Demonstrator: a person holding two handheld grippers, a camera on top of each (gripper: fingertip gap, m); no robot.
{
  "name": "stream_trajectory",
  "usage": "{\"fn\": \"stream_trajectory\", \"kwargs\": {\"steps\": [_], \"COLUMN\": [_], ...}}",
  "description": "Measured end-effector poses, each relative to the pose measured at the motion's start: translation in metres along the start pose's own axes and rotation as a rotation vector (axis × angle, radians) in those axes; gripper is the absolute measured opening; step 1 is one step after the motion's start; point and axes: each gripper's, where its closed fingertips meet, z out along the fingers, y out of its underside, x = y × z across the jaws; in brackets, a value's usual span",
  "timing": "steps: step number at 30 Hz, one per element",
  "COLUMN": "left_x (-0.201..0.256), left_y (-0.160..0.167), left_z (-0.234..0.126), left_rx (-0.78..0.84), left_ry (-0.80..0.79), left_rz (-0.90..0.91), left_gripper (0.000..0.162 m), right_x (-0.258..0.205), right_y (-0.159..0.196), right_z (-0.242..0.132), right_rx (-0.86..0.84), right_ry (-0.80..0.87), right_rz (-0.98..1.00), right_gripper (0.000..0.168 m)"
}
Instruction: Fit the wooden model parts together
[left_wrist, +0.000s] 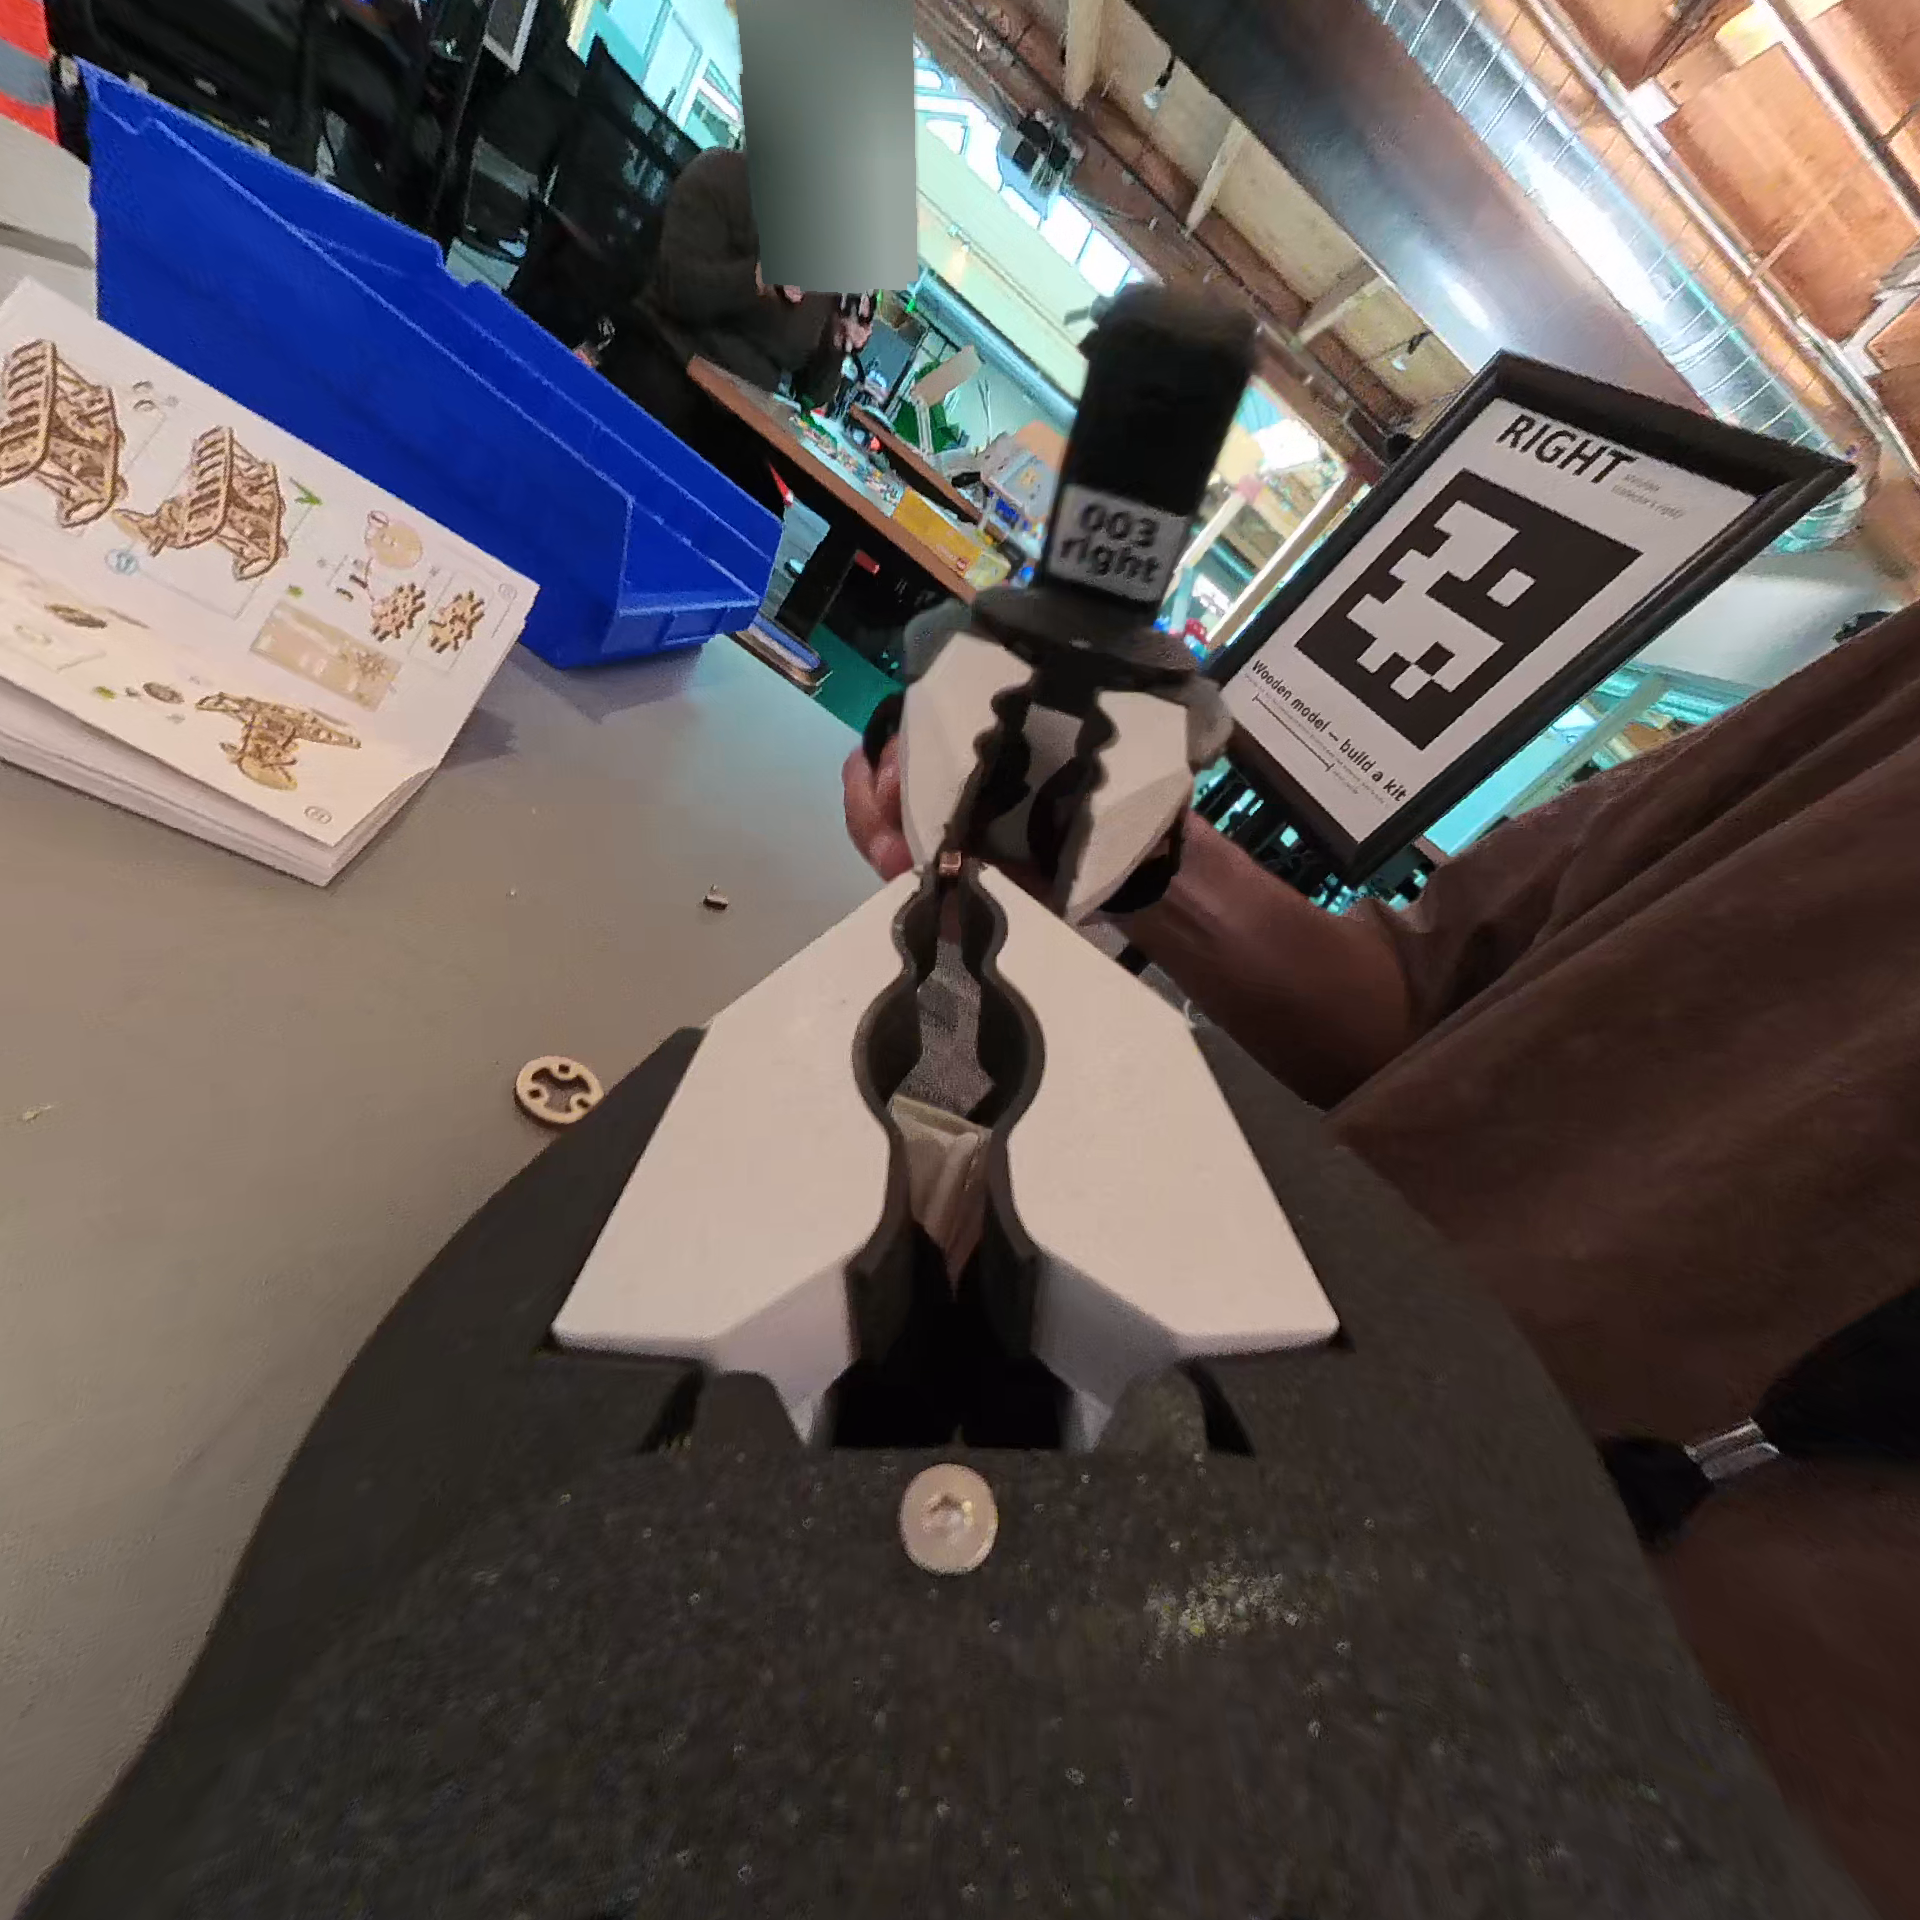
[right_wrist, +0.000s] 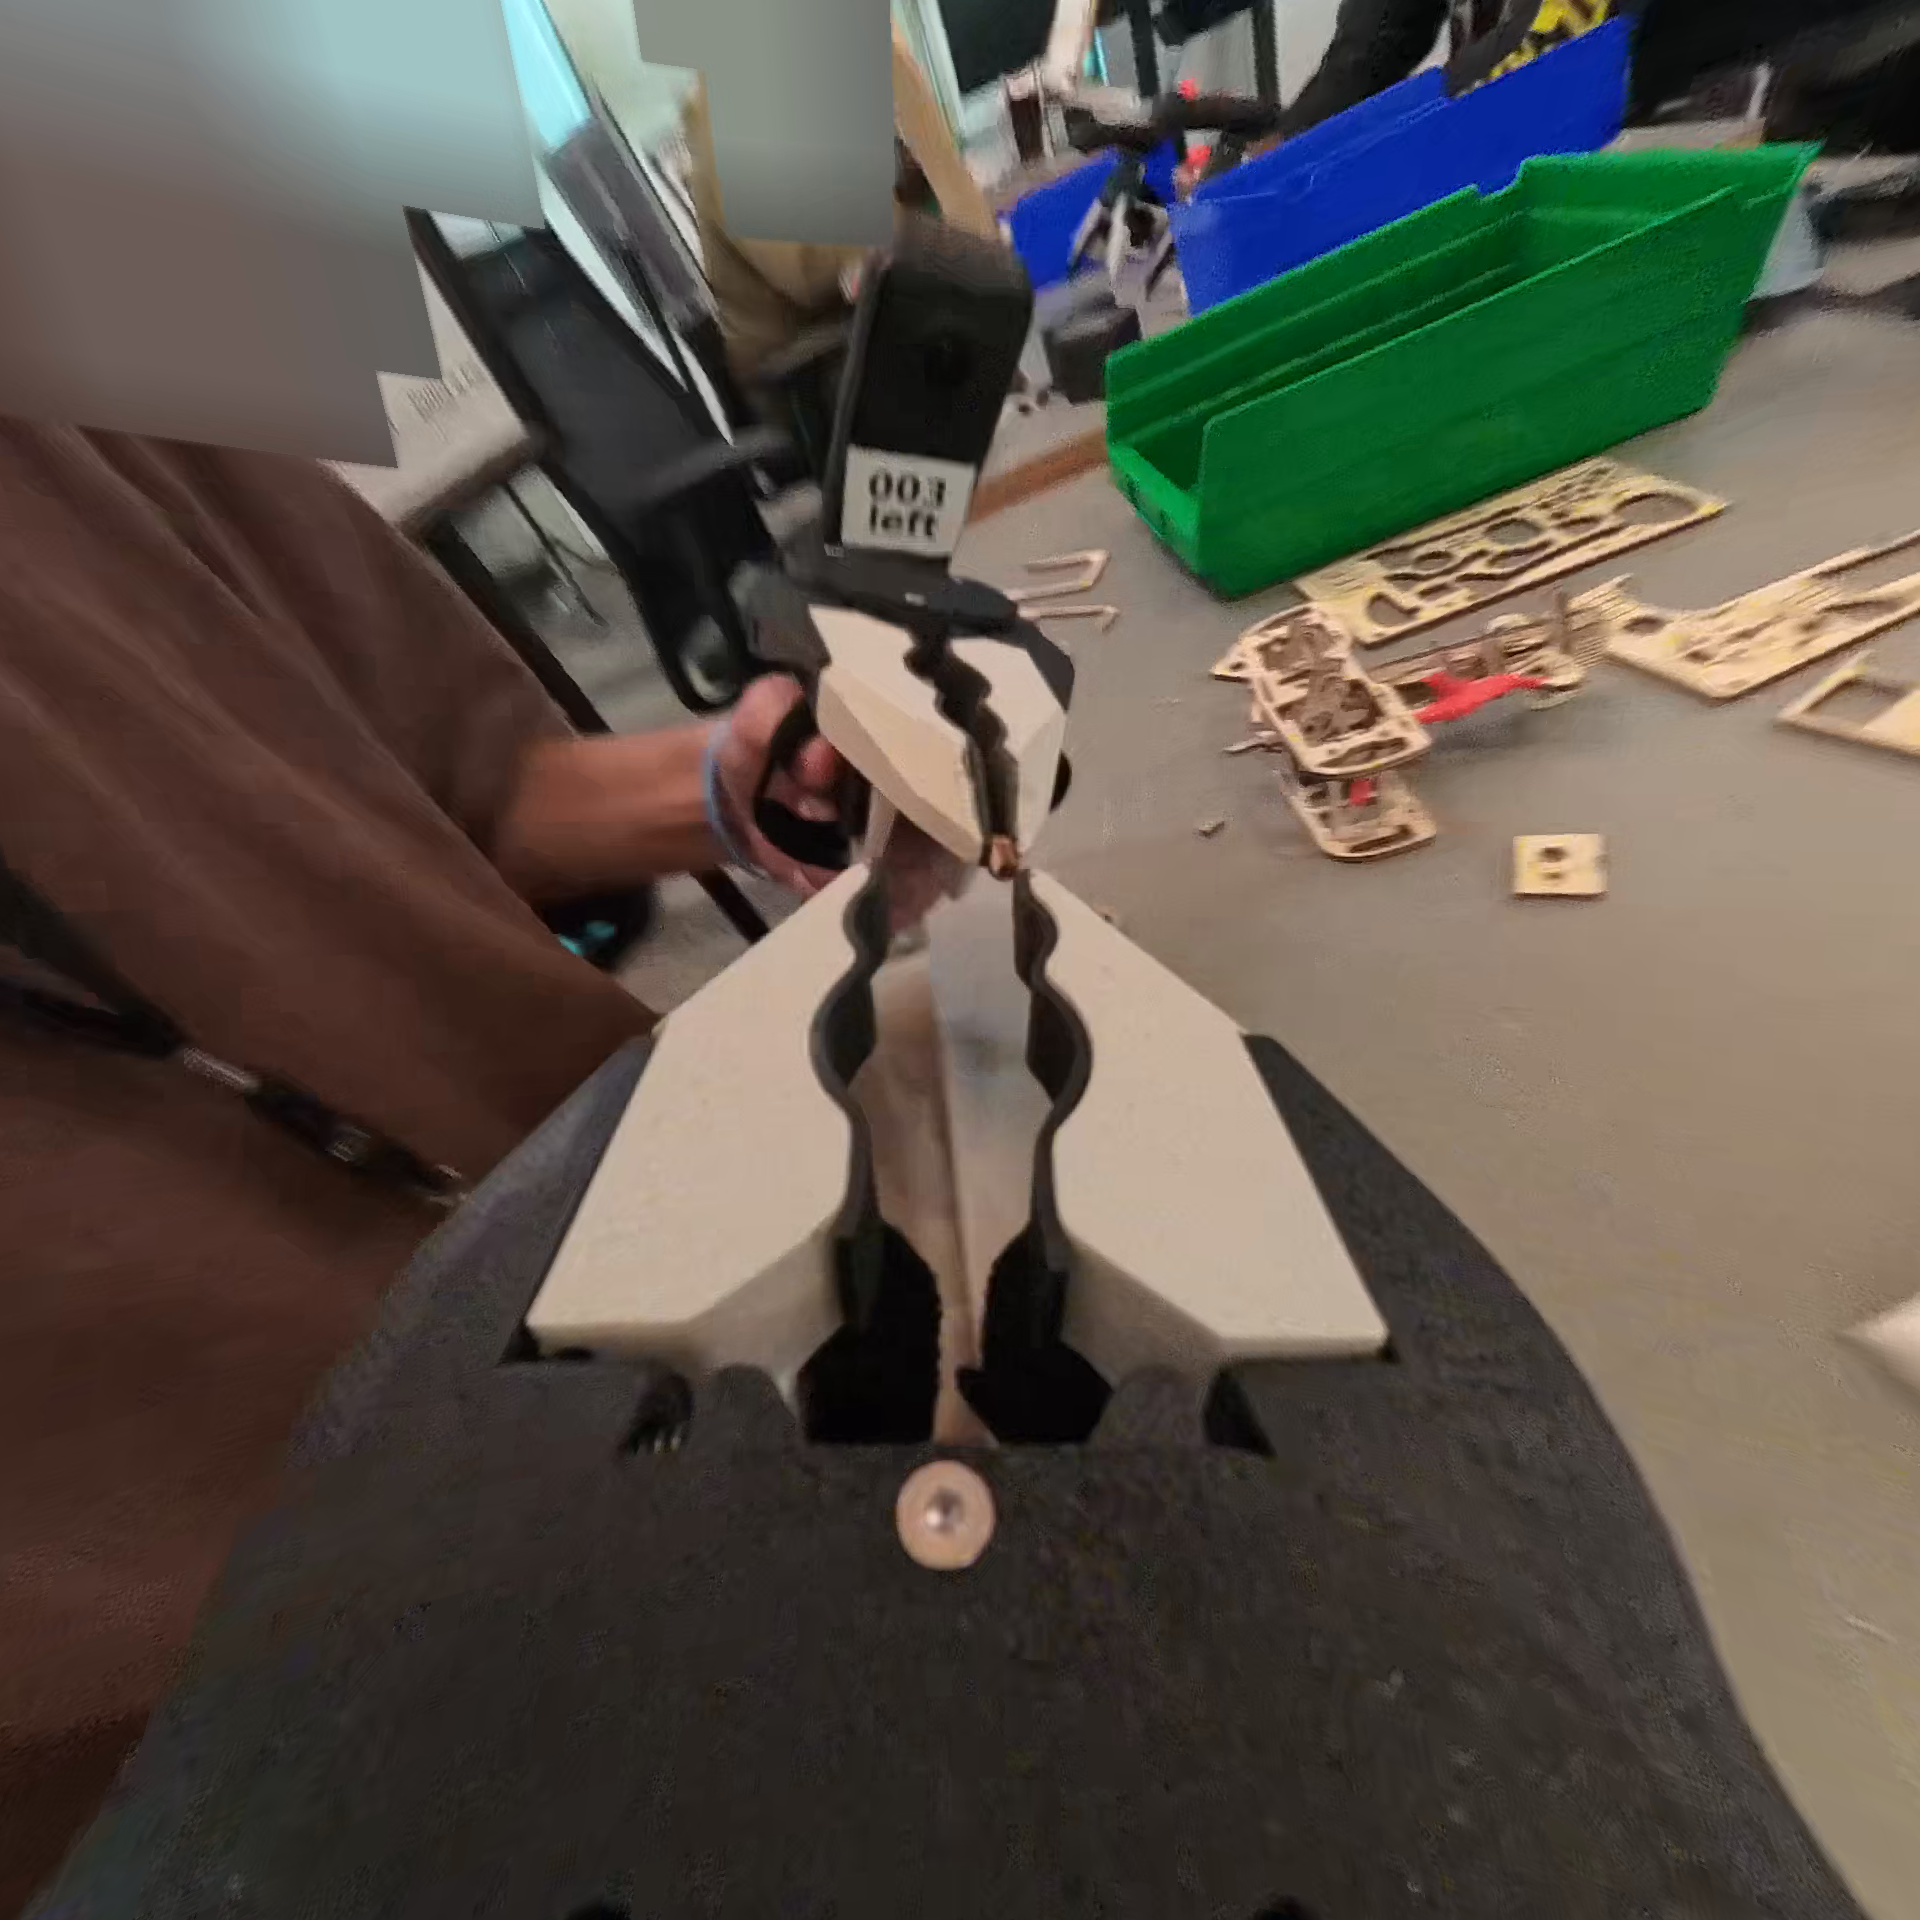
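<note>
Left gripper (left_wrist: 940, 883): your jaws pinch a tiny wooden piece (left_wrist: 948, 862), mostly hidden.
Right gripper (right_wrist: 940, 883): parted, holding nothing.
Green bin (right_wrist: 1455, 353): contents unseen.

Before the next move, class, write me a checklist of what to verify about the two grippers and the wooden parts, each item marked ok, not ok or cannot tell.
1. Left gripper shut on the small wooden piece: ok.
2. Right gripper open to receive it: ok.
3. Piece centred between the right gripper's fingers: not ok, it sits by one fingertip.
4. Part-built model lying free on the table: ok.
5. Instruction booklet open: ok.
6. Where the piece fits on the model: cannot tell.
</note>
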Motion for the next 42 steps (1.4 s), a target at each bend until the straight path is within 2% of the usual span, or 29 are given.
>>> {"fn": "stream_trajectory", "kwargs": {"steps": [2,11,14,30,42], "left_x": [0.005,0.012,0.01,0.014,0.019], "left_y": [-0.002,0.003,0.005,0.003,0.005], "left_z": [0.0,0.004,0.005,0.005,0.008], "left_rx": [0.012,-0.001,-0.006,0.006,0.0], "left_ry": [0.024,0.057,0.048,0.076,0.082], "left_rz": [0.008,0.031,0.031,0.019,0.059], "left_gripper": [0.0,0.0,0.0,0.0,0.0], "right_x": [0.0,-0.003,0.001,-0.007,-0.008], "right_y": [-0.003,-0.009,-0.005,0.0,-0.003], "right_z": [-0.001,-0.008,-0.007,-0.008,-0.01], "right_rx": [0.051,0.126,0.105,0.102,0.11], "right_ry": [-0.038,-0.081,-0.047,-0.114,-0.125], "right_rz": [0.066,0.09,0.06,0.091,0.101], "right_gripper": [0.02,0.004,0.005,0.011,0.003]}}
